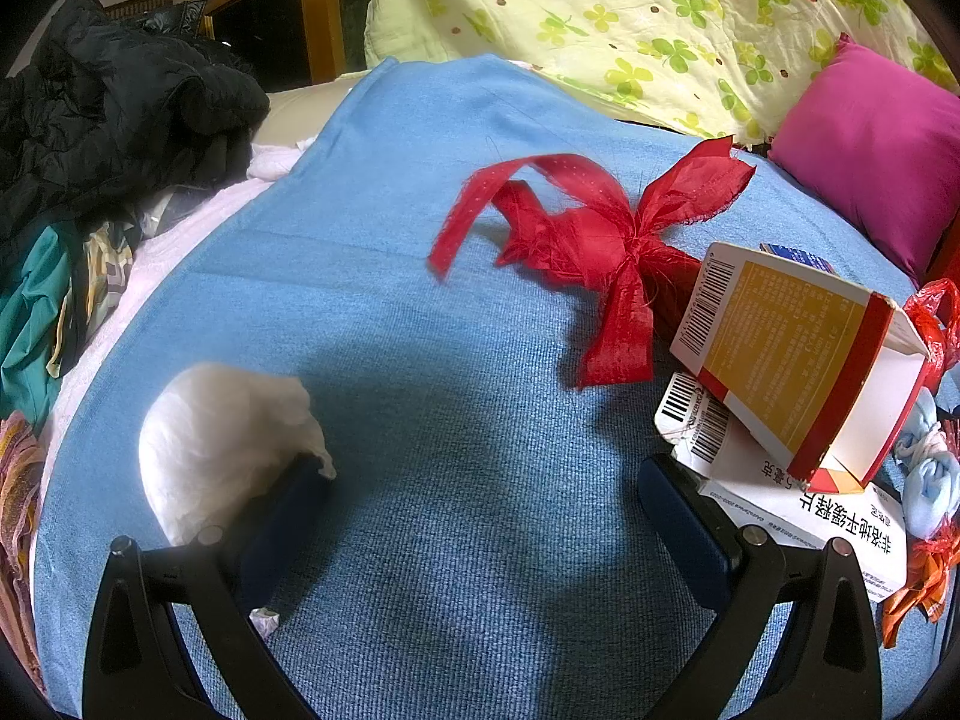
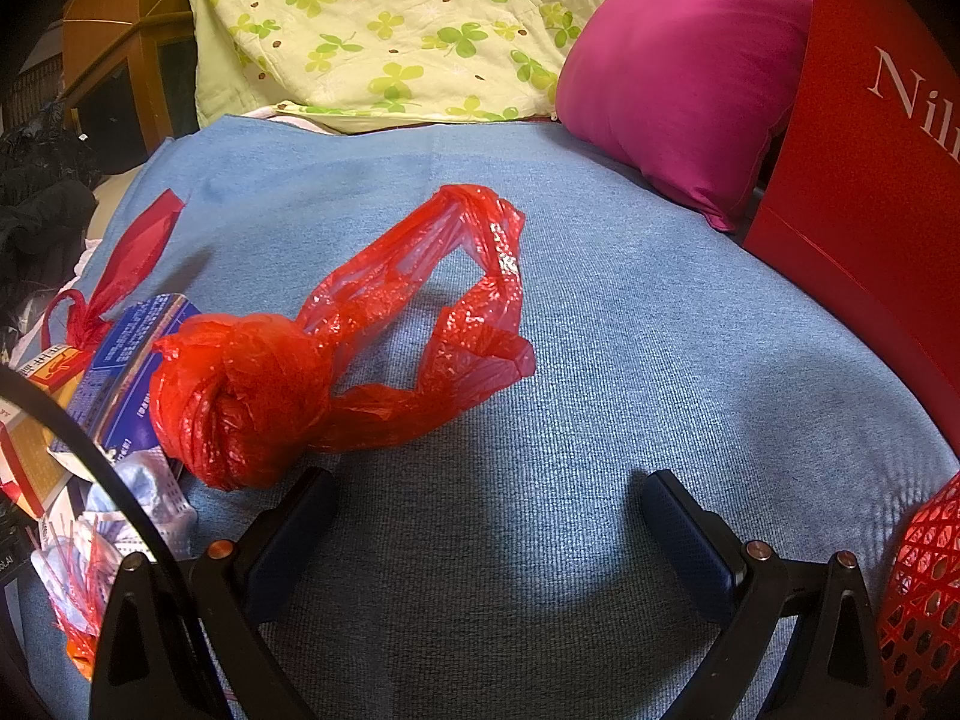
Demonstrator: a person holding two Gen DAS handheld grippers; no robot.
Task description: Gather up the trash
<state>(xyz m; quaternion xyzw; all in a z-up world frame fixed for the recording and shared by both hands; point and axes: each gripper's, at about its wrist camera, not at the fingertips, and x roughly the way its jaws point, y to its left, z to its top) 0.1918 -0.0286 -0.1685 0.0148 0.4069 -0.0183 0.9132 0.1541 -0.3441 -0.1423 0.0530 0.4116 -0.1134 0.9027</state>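
The left gripper (image 1: 483, 480) hangs with its two dark blue-padded fingers spread wide over bare blue woven cloth (image 1: 390, 312), nothing between them; a crumpled white tissue wad (image 1: 222, 444) lies against the outer side of its left finger, and a flattened white printed carton (image 1: 798, 510) touches the outer side of its right finger. On that carton leans an open yellow-and-red cardboard box with a barcode (image 1: 792, 354), and just beyond it sits a frayed red fabric ribbon bow (image 1: 600, 240). The stretch of cloth ahead of the left gripper, between tissue and boxes, is open up to the bow. The right gripper (image 2: 489, 510) is likewise spread wide and empty above the same cloth; a knotted red plastic bag (image 2: 252, 396) lies just beyond its left finger, its handle loops trailing away over the cloth, while the cloth ahead and to the right is free as far as a magenta cushion (image 2: 684, 72) and a red cardboard panel with white lettering (image 2: 870, 180). A red plastic mesh basket (image 2: 924, 600) shows at the lower right edge. To the left of the bag crowd a blue printed box (image 2: 126, 360) and a crumpled pale blue face mask (image 2: 150, 492). The cloth covers a bed, backed by a pale yellow clover-print quilt (image 1: 630, 18); dark clothing (image 1: 108, 108) is heaped at its left edge before a wooden cabinet (image 1: 282, 6).
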